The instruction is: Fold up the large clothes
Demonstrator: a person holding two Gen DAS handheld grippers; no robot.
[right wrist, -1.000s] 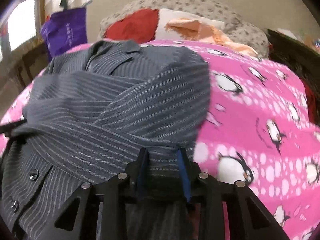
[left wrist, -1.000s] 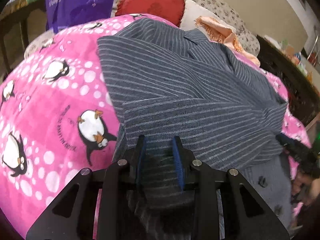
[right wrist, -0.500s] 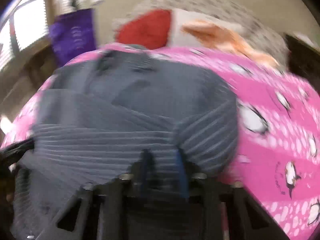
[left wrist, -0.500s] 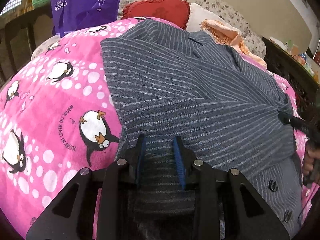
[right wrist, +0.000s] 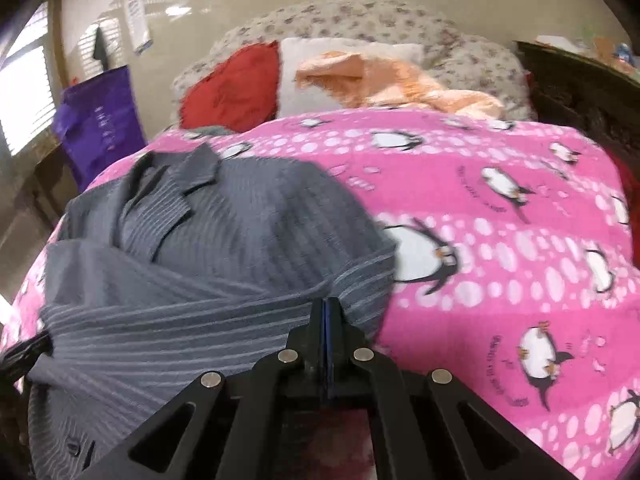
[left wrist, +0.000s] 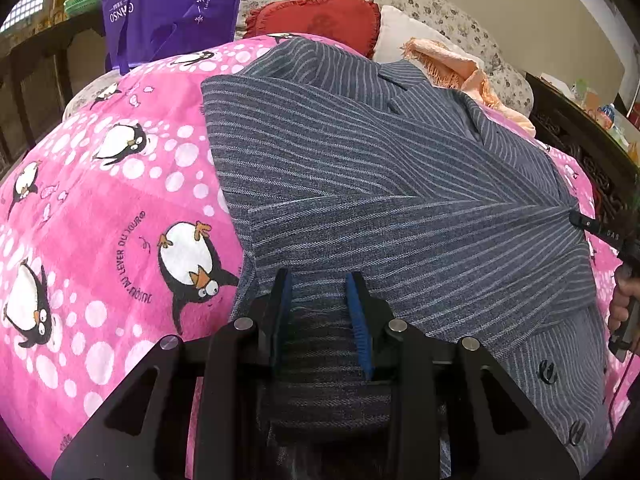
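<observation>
Your left gripper (left wrist: pixel 320 300) is pinching the jacket (left wrist: pixel 380 184) hem lying ahead on the bed (left wrist: pixel 100 208). Only the right view is showing your right gripper (right wrist: pixel 329 312) closed empty beside the sleeve.

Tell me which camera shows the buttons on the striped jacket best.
The left wrist view. It is sharp, and two dark buttons show clearly on the striped jacket front, at lower right. The right wrist view is blurred by motion, and only one faint button shows at its lower left edge.
</observation>
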